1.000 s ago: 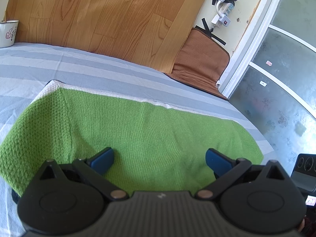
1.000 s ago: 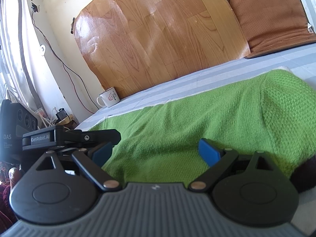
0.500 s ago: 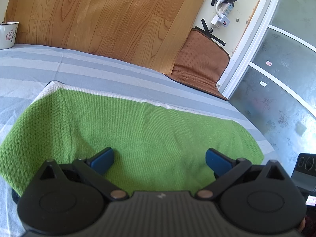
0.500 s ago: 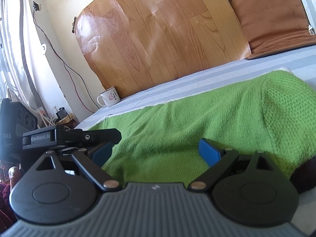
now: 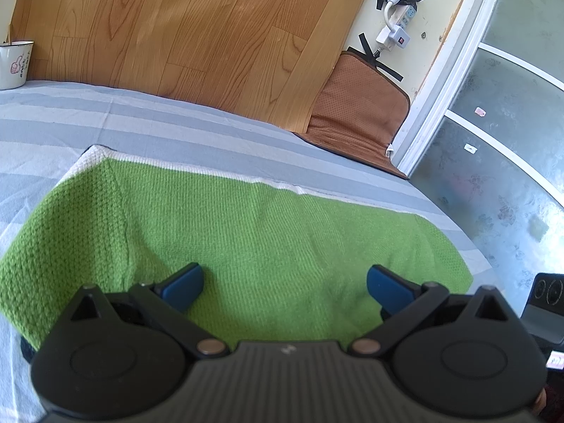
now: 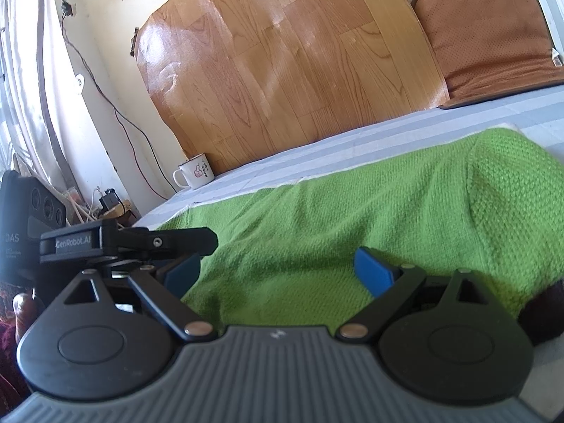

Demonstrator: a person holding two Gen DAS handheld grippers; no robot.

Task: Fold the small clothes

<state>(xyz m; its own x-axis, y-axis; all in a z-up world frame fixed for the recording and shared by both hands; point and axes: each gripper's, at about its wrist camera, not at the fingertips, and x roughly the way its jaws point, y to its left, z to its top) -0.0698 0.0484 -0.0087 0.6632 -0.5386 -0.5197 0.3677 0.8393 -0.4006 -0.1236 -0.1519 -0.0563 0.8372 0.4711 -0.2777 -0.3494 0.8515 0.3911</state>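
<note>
Nothing has shifted since the earlier frames: the green knitted garment (image 5: 268,232) lies spread flat on the striped bedsheet (image 5: 148,123). Over its near edge, the left gripper (image 5: 284,282) and right gripper (image 6: 278,269) both hover with fingers wide apart, holding nothing.

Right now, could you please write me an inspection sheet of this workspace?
Surface: striped sheet, grey and pale blue bands, smooth.
Job's things: green knit garment lying flat, white edge along its far side.
Clutter: enamel mug at the sheet's far edge; brown cushion leaning on the wall.
Grippers: left gripper and right gripper both over the garment's near edge, jaws wide apart, holding nothing.
Cables: dark cord down the wall; power strip taped up with a lamp.
Surroundings: wood-pattern sheet on the wall; frosted glass door.
</note>
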